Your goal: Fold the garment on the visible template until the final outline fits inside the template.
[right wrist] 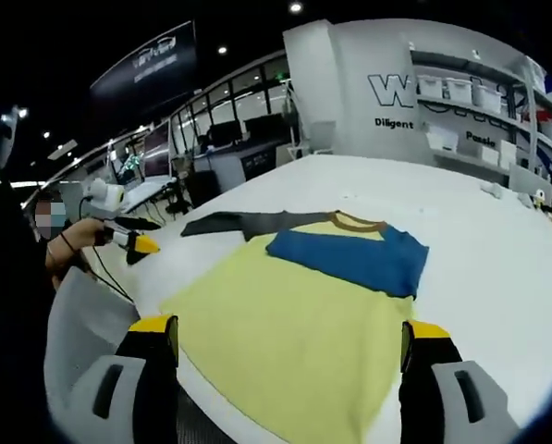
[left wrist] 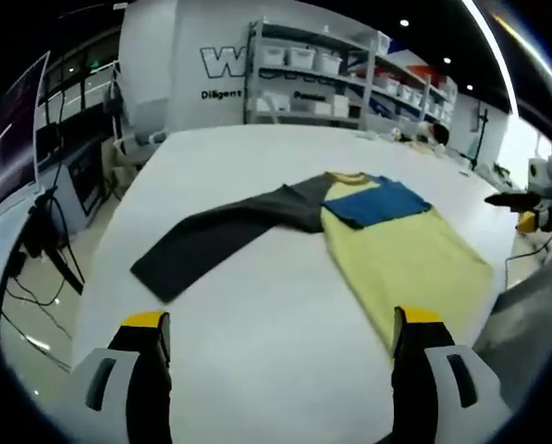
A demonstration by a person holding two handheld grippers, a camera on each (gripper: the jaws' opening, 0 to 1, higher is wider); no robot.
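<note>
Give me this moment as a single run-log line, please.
left gripper: open, empty | right gripper: open, empty | garment: flat on table, blue sleeve folded in, dark sleeve outstretched

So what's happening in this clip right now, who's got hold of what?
A person holds two grippers over a white table, and neither grips anything. The left gripper and right gripper both hover open near the shirt's hem. The yellow shirt lies flat, its blue sleeve already folded across the chest. The dark grey sleeve is still stretched out to the side. I can't make out a template.
</note>
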